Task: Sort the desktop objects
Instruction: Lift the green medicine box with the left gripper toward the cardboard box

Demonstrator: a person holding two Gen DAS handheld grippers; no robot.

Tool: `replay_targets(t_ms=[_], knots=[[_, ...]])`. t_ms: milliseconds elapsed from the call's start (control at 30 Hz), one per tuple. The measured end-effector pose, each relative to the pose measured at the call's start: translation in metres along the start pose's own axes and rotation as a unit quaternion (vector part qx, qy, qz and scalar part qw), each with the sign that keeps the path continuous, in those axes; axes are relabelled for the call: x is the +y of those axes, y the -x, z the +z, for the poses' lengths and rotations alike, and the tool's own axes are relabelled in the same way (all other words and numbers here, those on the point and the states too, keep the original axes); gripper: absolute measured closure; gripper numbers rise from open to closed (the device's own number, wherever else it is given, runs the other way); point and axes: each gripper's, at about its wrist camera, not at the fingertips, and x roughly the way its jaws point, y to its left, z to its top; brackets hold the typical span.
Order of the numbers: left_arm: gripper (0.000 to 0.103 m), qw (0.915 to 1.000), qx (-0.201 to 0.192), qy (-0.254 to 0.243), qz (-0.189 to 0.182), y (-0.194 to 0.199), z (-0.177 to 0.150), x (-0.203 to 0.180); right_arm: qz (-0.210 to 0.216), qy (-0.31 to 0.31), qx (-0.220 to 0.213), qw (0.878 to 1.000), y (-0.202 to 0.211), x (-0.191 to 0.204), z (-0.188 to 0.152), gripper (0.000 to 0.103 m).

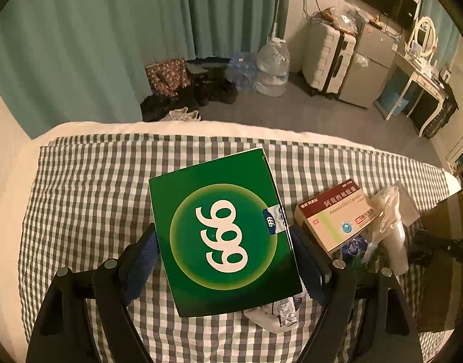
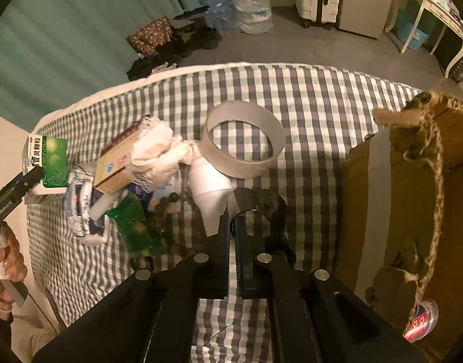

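Observation:
My left gripper is shut on a green "999" medicine box and holds it above the checked cloth; its blue pads press both sides. The same box shows in the right wrist view, held by the left gripper. My right gripper is shut on a black ring-shaped object over the cloth. A red-and-white medicine box lies to the right of the green box.
A tape roll, a white cup, crumpled white plastic, a foil pack and a green sachet lie in a pile. A brown cardboard box with twine stands on the right. The bed edge lies ahead.

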Motion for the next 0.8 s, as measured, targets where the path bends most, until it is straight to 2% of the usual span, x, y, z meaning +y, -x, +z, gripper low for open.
replay_targets(t_ms=[433,633,800], knots=[[0.018,0.9962,-0.083,-0.024,-0.01,0.064,0.005,-0.009,0.013,0.038,-0.083,0.996,0.046,0.039,-0.006,0.1],[0.018,0.9904,-0.13,-0.047,-0.01,0.096,0.003,-0.025,0.004,0.058,-0.142,0.988,0.08,0.054,-0.012,0.1],[0.018,0.9846,-0.165,-0.055,-0.014,0.123,0.003,-0.034,-0.014,0.085,-0.193,0.977,0.106,0.07,-0.023,0.1]])
